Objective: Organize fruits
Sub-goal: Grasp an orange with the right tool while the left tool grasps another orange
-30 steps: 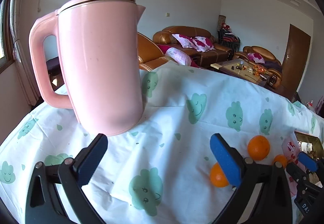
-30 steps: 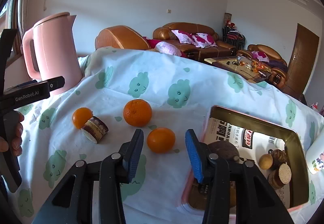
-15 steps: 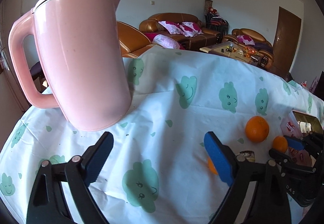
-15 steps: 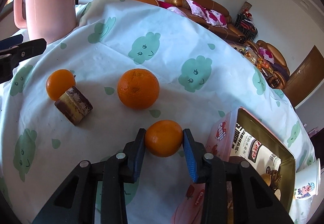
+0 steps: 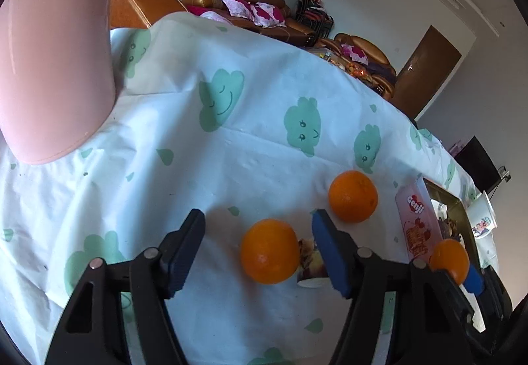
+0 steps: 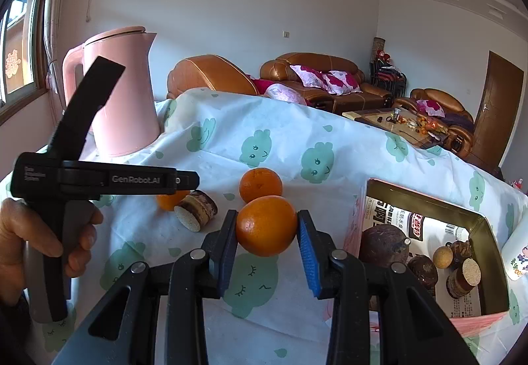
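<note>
**Right hand-held gripper holds an orange; left one wide over another**

Left wrist view: left hand-held gripper spread wide, nothing held. An orange lies on the worktop between its fingers, nearer the right finger, not touching either as far as I can tell. A small roll sits just beside that orange, partly hidden by the right finger. A second orange lies farther out to the right, apart from the first. Pink kettle fills the upper left, standing on the cloth. Pink tin at the right edge. In front of it a third orange is pinched in the right hand-held gripper, only partly visible here.

Right wrist view: right hand-held gripper closed on the third orange, both blue pads against its sides; whether it is off the cloth I cannot tell. Second orange lies just behind it on the worktop. First orange sits left, touching the roll. Open tin at right holds several brown round items. A hand grips the left tool's handle at the left edge. Kettle stands at back left.
</note>
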`<move>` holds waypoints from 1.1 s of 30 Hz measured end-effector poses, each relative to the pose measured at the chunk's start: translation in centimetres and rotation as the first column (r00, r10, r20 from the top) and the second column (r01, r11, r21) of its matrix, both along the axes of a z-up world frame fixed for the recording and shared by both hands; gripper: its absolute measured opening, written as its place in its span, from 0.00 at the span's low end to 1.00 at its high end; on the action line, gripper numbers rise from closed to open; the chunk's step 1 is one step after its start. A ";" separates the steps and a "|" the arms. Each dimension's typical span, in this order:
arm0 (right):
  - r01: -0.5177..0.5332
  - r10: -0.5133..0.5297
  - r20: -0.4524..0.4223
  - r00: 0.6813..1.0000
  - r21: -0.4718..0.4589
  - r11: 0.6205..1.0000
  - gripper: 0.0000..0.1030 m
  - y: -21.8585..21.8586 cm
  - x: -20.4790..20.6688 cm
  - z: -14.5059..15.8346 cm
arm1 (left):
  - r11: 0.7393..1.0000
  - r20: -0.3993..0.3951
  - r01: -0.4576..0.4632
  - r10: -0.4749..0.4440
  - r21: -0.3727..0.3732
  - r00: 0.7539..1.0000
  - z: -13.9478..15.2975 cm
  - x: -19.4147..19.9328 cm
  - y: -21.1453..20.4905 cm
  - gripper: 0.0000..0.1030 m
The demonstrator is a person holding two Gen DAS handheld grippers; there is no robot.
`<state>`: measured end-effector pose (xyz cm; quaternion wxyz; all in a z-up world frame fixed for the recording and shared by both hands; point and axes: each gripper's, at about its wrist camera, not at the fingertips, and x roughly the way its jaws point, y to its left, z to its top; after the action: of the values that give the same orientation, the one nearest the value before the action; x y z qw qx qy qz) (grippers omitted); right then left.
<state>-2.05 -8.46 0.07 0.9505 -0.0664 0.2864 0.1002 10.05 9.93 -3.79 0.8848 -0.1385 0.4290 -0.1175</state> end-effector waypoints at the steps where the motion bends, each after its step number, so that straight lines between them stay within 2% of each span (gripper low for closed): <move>1: -0.001 0.000 0.005 1.000 0.012 1.000 0.36 -0.2 0.0 0.2 | 1.000 -0.009 -0.003 0.003 0.002 1.000 0.0 0.1 -0.1 0.67; 4: 0.000 0.000 0.002 1.000 0.047 0.999 0.36 -0.8 0.2 0.3 | 1.000 -0.007 -0.018 0.018 0.005 1.000 -0.1 0.2 -0.4 0.67; 7: 0.013 -0.012 -0.014 1.000 0.053 0.998 0.36 -1.2 0.4 0.0 | 0.998 0.008 -0.013 0.013 0.062 1.000 -0.1 -0.1 -1.1 0.67; 9: 0.019 -0.018 -0.021 1.000 0.058 0.998 0.36 -1.3 0.5 -0.2 | 0.999 -0.018 0.014 -0.013 0.041 1.000 0.0 -0.4 -1.1 0.67; 11: 0.024 -0.024 -0.015 1.000 0.060 0.998 0.36 -1.6 0.4 -0.1 | 0.998 -0.041 0.057 -0.055 0.032 0.998 0.2 -1.0 -0.8 0.54; 12: 0.027 -0.026 -0.010 1.000 0.061 0.998 0.36 -1.7 0.4 0.0 | 0.998 -0.050 0.063 -0.061 0.028 0.997 0.2 -1.2 -0.4 0.44; 15: 0.036 -0.035 -0.005 0.999 0.074 0.997 0.36 -2.1 0.3 0.2 | 0.999 -0.068 0.053 -0.053 0.001 0.996 0.0 -1.5 1.1 0.42; 17: 0.043 -0.042 -0.010 0.999 0.085 0.995 0.36 -2.4 0.4 0.2 | 0.999 -0.054 0.041 -0.041 -0.001 0.998 0.4 -1.6 1.5 0.42; 19: 0.046 -0.045 -0.014 0.999 0.097 0.994 0.36 -2.7 0.3 0.2 | 0.999 -0.028 0.034 -0.033 0.027 0.999 0.5 -1.4 1.1 0.45; 21: 0.049 -0.048 -0.018 0.999 0.106 0.993 0.36 -2.8 0.3 0.2 | 0.996 -0.026 0.040 -0.038 0.083 0.999 0.0 -1.0 0.0 0.54; 22: 0.050 -0.048 -0.019 0.999 0.109 0.993 0.36 -2.9 0.2 0.2 | 0.991 0.000 0.041 -0.042 0.131 0.999 0.0 -1.1 -0.8 0.55; 24: 0.050 -0.049 -0.016 0.999 0.111 0.992 0.36 -2.9 0.2 0.3 | 0.975 0.039 0.042 -0.051 0.217 0.998 0.1 -1.2 -2.1 0.53; 25: 0.050 -0.049 -0.013 0.999 0.112 0.992 0.36 -2.9 0.2 0.3 | 0.971 0.047 0.048 -0.061 0.232 0.997 0.1 -1.1 -2.3 0.48; 27: 0.051 -0.050 -0.009 0.999 0.115 0.992 0.36 -3.0 0.1 0.5 | 0.975 0.039 0.074 -0.084 0.207 0.996 -0.1 -0.8 -2.2 0.39; 33: 0.063 -0.063 -0.010 0.998 0.125 0.990 0.36 -3.4 0.1 0.4 | 0.975 0.044 0.074 -0.085 0.209 0.995 0.1 -1.7 -1.6 0.38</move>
<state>-1.98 -11.86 0.51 0.9547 0.0027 0.2842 0.0881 8.36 8.36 -3.66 0.9001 -0.0252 0.4206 -0.1111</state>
